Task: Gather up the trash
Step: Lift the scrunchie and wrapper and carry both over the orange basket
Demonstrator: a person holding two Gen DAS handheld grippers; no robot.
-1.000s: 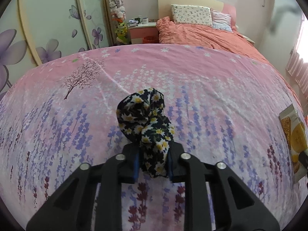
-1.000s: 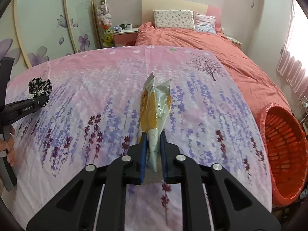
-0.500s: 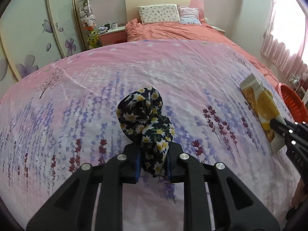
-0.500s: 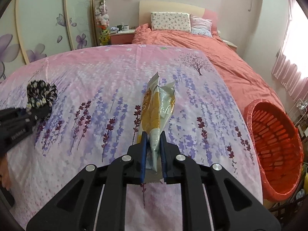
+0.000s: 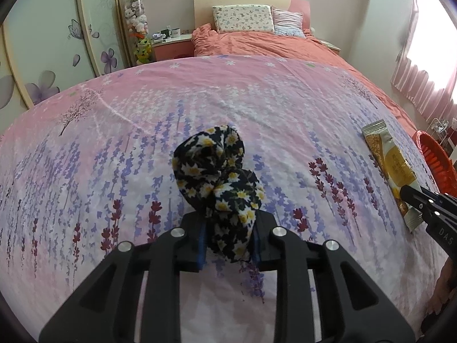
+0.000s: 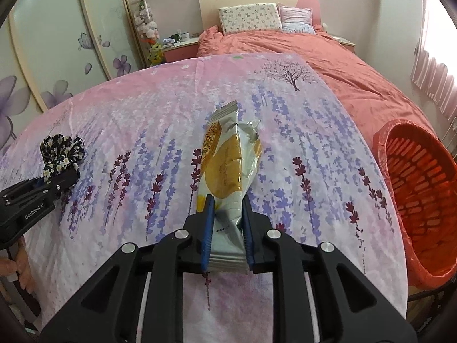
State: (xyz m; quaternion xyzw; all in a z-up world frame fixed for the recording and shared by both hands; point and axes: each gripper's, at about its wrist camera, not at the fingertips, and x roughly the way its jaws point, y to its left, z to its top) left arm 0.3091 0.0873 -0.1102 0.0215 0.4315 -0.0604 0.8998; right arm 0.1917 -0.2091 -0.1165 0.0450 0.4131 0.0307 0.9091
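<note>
A black scrunchie with daisy print (image 5: pixel 217 177) stands between the pads of my left gripper (image 5: pixel 228 223), low over the lavender-print sheet. Those jaws are opening, and the cloth still fills the gap between them. My right gripper (image 6: pixel 227 203) has a white and yellow snack wrapper (image 6: pixel 228 165) between its blue pads; its jaws are opening too, and the puffed wrapper touches both pads. From the right wrist view the left gripper (image 6: pixel 62 180) and scrunchie (image 6: pixel 61 150) sit at the far left. The left wrist view shows the wrapper (image 5: pixel 391 165) at the right.
An orange slatted basket (image 6: pixel 422 188) stands beside the bed's right edge, below sheet level. A salmon duvet (image 6: pixel 328 60) and pillows (image 6: pixel 248 17) lie at the far end. A nightstand (image 6: pixel 180 48) and flower-painted wardrobe doors (image 6: pixel 57 57) are at the back left.
The left wrist view has swung right, bringing the wrapper and the basket's rim into it. Both pairs of jaws have widened a little, and the wrapper has spread out between the right pads.
</note>
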